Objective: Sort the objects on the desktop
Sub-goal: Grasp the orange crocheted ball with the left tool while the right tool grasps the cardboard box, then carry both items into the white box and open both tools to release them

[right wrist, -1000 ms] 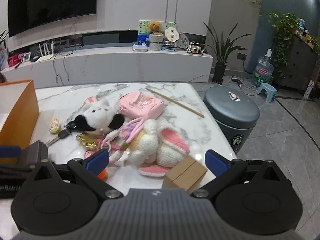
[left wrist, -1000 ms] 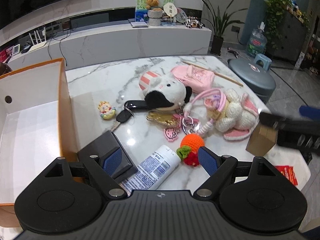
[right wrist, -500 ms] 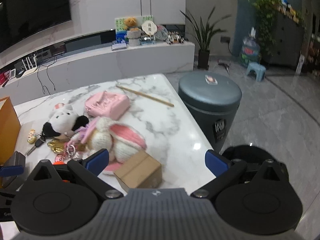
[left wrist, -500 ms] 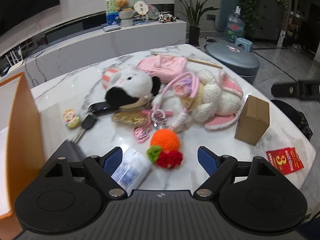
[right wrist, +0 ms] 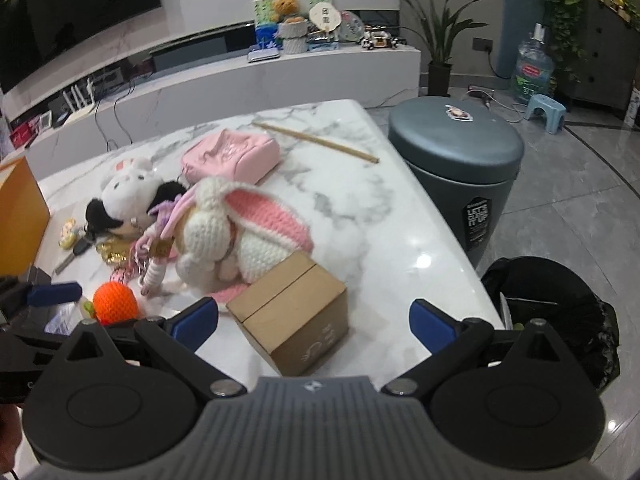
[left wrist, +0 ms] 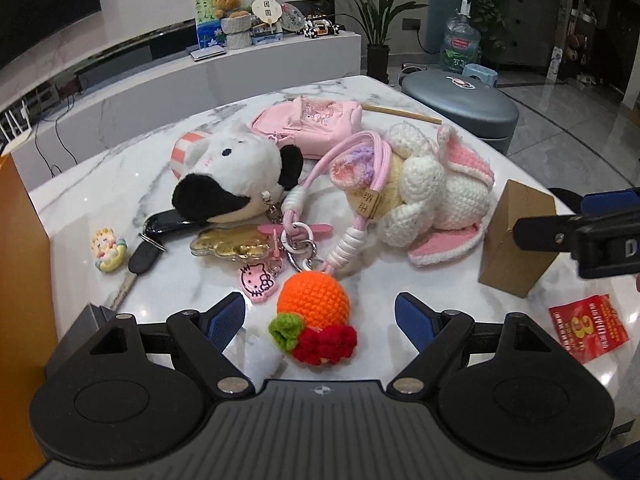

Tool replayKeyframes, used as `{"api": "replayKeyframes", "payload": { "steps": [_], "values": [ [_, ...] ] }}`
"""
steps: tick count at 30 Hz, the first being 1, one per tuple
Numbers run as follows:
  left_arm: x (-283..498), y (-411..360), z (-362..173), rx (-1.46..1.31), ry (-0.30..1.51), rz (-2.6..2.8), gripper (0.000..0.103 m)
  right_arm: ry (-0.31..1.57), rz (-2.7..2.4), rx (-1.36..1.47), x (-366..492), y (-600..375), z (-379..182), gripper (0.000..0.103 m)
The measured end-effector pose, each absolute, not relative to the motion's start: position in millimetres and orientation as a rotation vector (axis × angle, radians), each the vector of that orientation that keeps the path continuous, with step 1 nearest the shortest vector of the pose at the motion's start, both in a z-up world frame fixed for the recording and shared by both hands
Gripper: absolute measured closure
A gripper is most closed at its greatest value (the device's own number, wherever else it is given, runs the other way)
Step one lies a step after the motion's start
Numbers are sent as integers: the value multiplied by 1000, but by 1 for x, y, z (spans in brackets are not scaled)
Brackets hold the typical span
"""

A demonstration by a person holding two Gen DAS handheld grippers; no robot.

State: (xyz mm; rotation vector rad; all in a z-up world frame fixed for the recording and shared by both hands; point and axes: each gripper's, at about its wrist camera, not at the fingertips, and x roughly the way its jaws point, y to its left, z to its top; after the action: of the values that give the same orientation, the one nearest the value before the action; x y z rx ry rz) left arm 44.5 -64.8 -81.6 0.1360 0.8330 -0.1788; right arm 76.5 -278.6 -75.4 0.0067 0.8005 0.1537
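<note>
My left fingers (left wrist: 320, 318) are standing wide apart with nothing between them, hanging just over the orange crocheted ball charm with a green and red tuft (left wrist: 314, 306), which is lying on the white marbled surface (left wrist: 120, 184). My right fingers (right wrist: 314, 326) are spread wide as well, gripping nothing, and are framing the small brown cardboard box (right wrist: 294, 310), which is sitting closed near the surface's right edge; its contents are hidden.

Beyond the ball, a pink cat-face tag (left wrist: 257, 282), a gold glittery charm (left wrist: 230, 242), and a ring of pink cords are lying tangled together. Behind them a black-and-white plush animal (left wrist: 230, 178) is lying on its side beside a white and pink crocheted rabbit (left wrist: 432, 194). A pink fabric pouch (left wrist: 310, 124) is resting farther back, zipped as far as I can tell, and a thin wooden stick (left wrist: 402, 114) is lying just beyond it. A black car key (left wrist: 142, 258) and a small pastel figure (left wrist: 107, 250) are lying to the left, and a red printed packet (left wrist: 588, 332) to the right.

An orange-walled box (left wrist: 18, 264) is standing at the left edge, cut off by the frame, so I cannot see inside it. A white tube (left wrist: 258, 354) and a dark flat object (left wrist: 86, 320) are partly covered by my left gripper. Off the surface, a grey-blue round lidded bin (right wrist: 458, 178) is standing closed, and a black bag-lined basket (right wrist: 560, 300) is sitting open beside it; what is lying inside is too dark to make out.
</note>
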Motion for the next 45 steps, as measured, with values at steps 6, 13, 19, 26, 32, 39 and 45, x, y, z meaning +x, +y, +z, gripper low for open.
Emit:
{"api": "replayKeyframes", "payload": {
  "steps": [6,13,19,26,32,39,45],
  "values": [
    [51,-66,-89,176,840,-180,33,788,163,-45,82,-266,-80,2],
    [53,-65,-94,186,856,-204,49,779,178,-106,85,-257,-85,7],
    [57,-65,-93,171,870,-204,51,795,183,-153,89,-252,-97,11],
    [61,-64,-91,150,886,-186,53,802,207,-166,91,-254,-104,29],
    [59,-59,-87,139,889,-184,54,784,226,-166,85,-252,-95,29],
    [51,-55,-76,134,860,-181,54,755,227,-156,77,-253,-81,29],
    [44,-49,-61,121,825,-178,54,725,234,-163,70,-248,-68,29]
  ]
}}
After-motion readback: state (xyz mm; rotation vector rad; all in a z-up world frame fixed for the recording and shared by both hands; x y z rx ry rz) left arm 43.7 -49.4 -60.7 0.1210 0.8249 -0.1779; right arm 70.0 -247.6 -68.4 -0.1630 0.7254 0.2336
